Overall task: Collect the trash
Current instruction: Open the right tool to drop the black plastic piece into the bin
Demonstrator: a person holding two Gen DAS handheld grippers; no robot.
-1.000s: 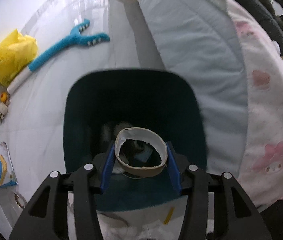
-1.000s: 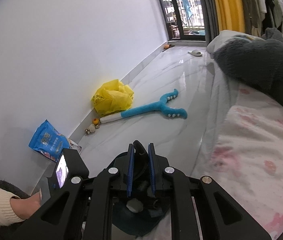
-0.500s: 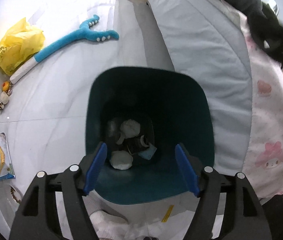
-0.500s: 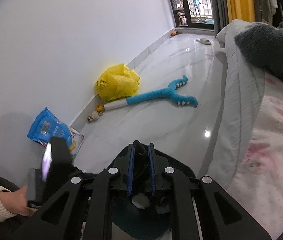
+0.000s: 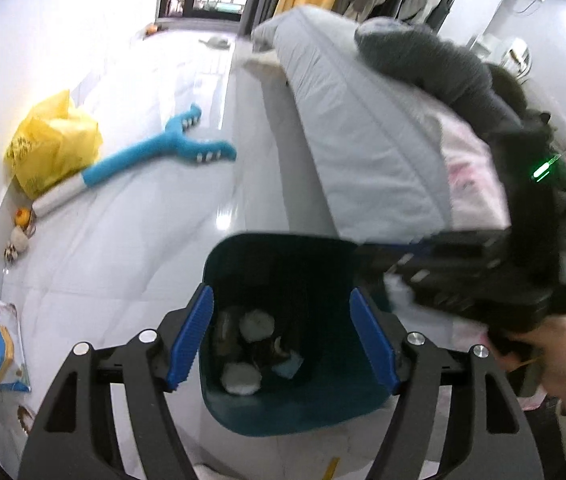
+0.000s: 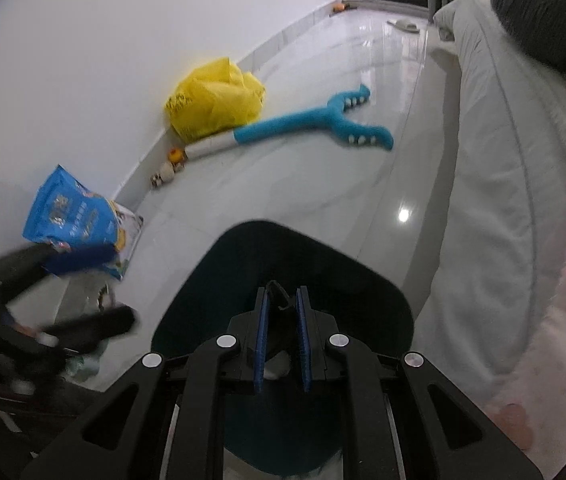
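- Left gripper: jaws well apart, just opened wide and then eased in a touch; nothing between the blue pads, nothing touched.
- Directly below and ahead of those pads: dark teal bin, mouth open upward, spanning the gap between the two fingers.
- At the bottom of the bin, seen between the pads: white crumpled wads, a brownish piece and a pale blue scrap, lying loose together.
- Right gripper: jaws nearly closed, pinching a thin dark scrap that pokes out past the fingertips; kind of scrap impossible to tell.
- Held over the near half of the same bin, clear of its rim, pointing steeply down into it.
- In the left wrist view, to the right of the left fingers: the right gripper again, blurred, gripped by a hand.
- Ahead and to the left of both tools, well apart on the pale floor: blue forked plush toy, with a yellow bag against the wall beyond it.
- Nearer on the left, by the wall: blue printed packet.
- To the right of both tools: bed edge with a grey quilt, just beside the bin.
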